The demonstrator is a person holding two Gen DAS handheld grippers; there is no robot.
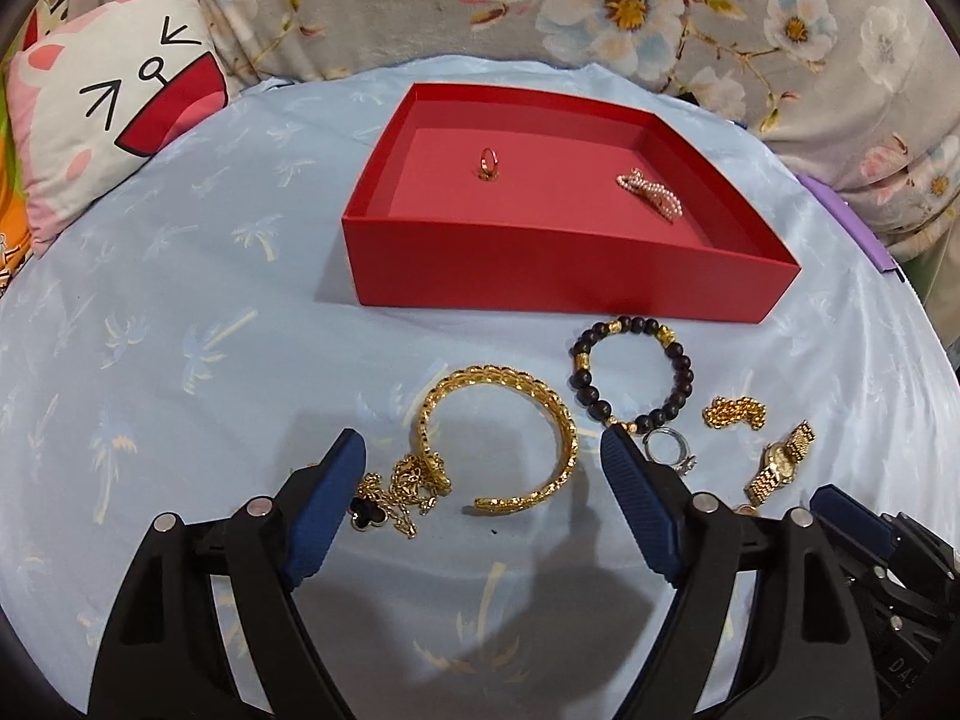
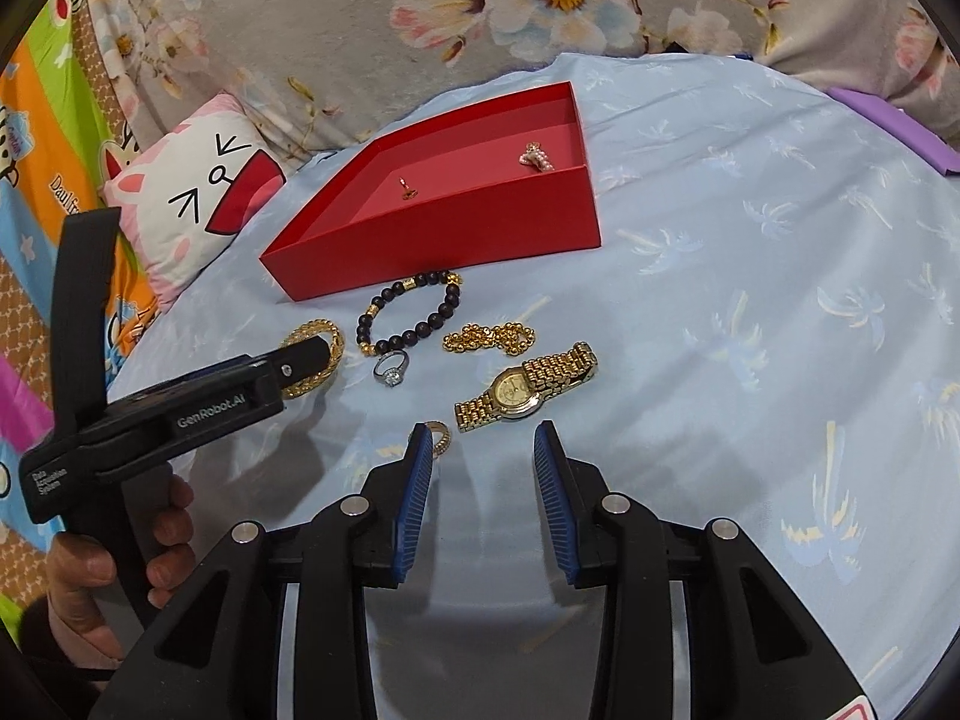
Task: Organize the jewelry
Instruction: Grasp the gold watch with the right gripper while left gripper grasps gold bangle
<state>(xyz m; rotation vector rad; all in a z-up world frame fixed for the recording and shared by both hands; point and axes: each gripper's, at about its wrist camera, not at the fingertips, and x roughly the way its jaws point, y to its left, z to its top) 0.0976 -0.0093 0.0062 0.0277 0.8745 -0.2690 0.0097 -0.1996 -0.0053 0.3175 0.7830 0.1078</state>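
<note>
Hovering wide open and empty, the left gripper (image 1: pixel 483 450) is set astride the gold bangle (image 1: pixel 501 438) near the blue cloth's (image 1: pixel 180 330) front edge; the right gripper (image 2: pixel 483 441), likewise parted and empty, is held just short of the gold watch (image 2: pixel 525 387). A pickup appears to be in hand: a bangle band must be closed on and carried to the red box (image 1: pixel 570 264) toward the far edge, where a ring (image 1: pixel 487 162) and pearl piece (image 1: pixel 651 192) already lie.

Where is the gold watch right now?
The gold watch lies on the blue cloth, outside the red box, just ahead of the right gripper, with the gold chain behind it and the diamond ring to its left.
</note>
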